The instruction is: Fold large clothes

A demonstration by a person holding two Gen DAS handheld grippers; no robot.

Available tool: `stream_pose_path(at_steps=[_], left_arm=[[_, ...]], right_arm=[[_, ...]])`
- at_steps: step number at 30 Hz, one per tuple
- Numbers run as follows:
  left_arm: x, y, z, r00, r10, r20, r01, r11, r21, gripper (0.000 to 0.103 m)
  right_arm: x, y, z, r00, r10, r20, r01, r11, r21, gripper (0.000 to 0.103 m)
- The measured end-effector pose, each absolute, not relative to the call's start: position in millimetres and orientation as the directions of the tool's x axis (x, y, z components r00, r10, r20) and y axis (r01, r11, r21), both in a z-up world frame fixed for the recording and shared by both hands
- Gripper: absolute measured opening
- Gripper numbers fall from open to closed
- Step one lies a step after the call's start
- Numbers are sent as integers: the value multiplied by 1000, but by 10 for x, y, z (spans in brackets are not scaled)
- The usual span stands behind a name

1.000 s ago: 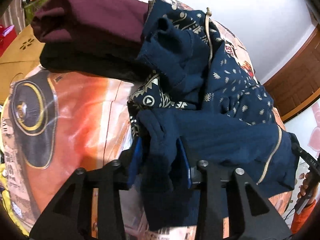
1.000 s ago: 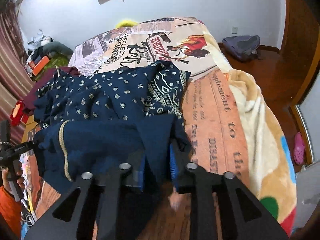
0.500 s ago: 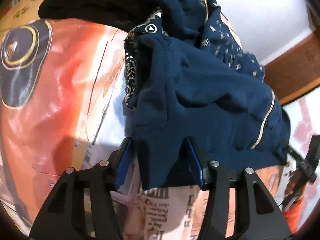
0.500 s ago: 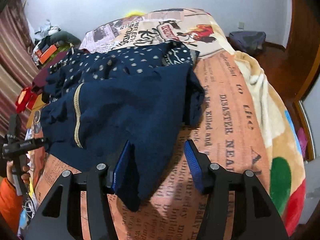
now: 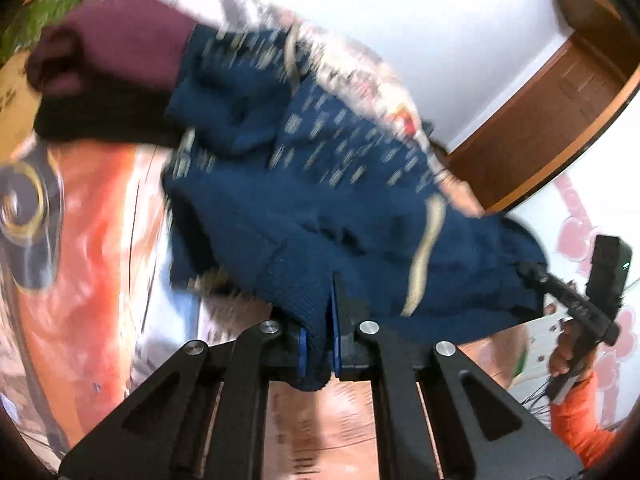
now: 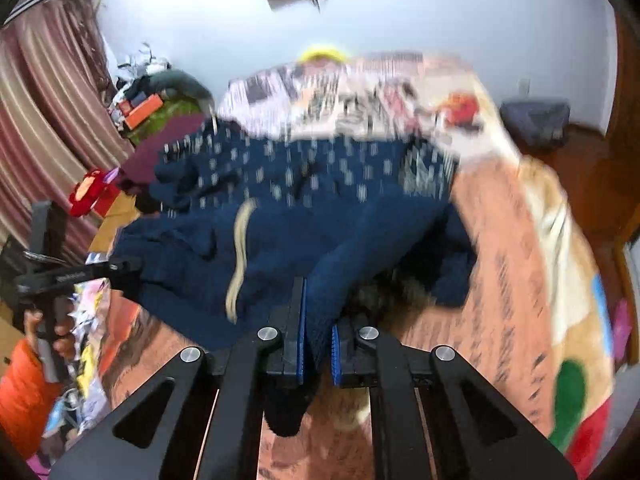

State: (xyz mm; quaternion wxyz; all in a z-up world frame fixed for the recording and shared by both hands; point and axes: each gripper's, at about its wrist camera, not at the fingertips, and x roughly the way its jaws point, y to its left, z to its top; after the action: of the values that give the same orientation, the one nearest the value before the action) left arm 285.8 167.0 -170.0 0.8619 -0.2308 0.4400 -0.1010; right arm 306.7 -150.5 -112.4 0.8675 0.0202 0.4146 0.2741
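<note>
A large navy knit garment (image 5: 320,208) with pale dotted patterning and a cream cord lies crumpled on the bed. In the left wrist view my left gripper (image 5: 320,320) is closing, its blue pads pinching a near edge of the navy cloth. In the right wrist view the same garment (image 6: 300,220) spreads ahead, and my right gripper (image 6: 318,312) is closing with another fold of its near edge squeezed between the pads. Both held edges are lifted off the bedspread. Both views are motion-blurred.
A maroon garment (image 5: 116,36) on a black one (image 5: 96,120) lies at the far left of the bed. The printed orange bedspread (image 6: 512,248) runs right to the bed's edge. A hand in an orange sleeve (image 5: 576,436) holds the other gripper. Clutter and a curtain (image 6: 44,120) stand left.
Both grippers went from open around the navy cloth's edge to shut on it. Both then rose, pulling the hem up off the bedspread.
</note>
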Motion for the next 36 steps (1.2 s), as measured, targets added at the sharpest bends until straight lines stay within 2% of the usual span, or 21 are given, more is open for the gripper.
stream_pose_path(at_steps=[5, 11, 14, 22, 28, 31, 33, 35, 36], left_arm=[[3064, 1715, -976, 715, -333, -614, 22, 890, -456, 8], [3684, 1843, -737, 788, -191, -586, -54, 926, -374, 8], [4017, 1894, -879, 771, -125, -625, -111, 939, -325, 8], [4527, 2050, -1592, 672, -88, -735, -198, 936, -292, 9], [4547, 2064, -1799, 656, -73, -751, -191, 947, -259, 10], [4491, 1988, -1746, 647, -50, -761, -172, 963, -209, 14], [4425, 1924, -1644, 650, -35, -759, -153, 972, -176, 21], [4331, 1862, -1510, 671, -23, -741, -130, 980, -148, 41], [4295, 1844, -1451, 683, -15, -730, -125, 983, -138, 47]], right_arm=[[3285, -1473, -695, 602, 496, -626, -470, 854, 223, 8], [3840, -1569, -514, 709, 388, -589, -348, 919, 187, 8], [4149, -1531, -662, 704, 345, -621, -304, 936, 176, 8], [4679, -1477, -1292, 629, 274, -727, -288, 951, 109, 8], [4764, -1521, -1490, 585, 283, -760, -318, 942, 107, 9], [4737, -1487, -1443, 570, 273, -775, -333, 939, 85, 13], [4683, -1452, -1381, 573, 255, -779, -346, 937, 52, 15], [4586, -1424, -1284, 594, 252, -764, -369, 929, 20, 17], [4500, -1410, -1208, 609, 254, -752, -381, 925, 4, 21]])
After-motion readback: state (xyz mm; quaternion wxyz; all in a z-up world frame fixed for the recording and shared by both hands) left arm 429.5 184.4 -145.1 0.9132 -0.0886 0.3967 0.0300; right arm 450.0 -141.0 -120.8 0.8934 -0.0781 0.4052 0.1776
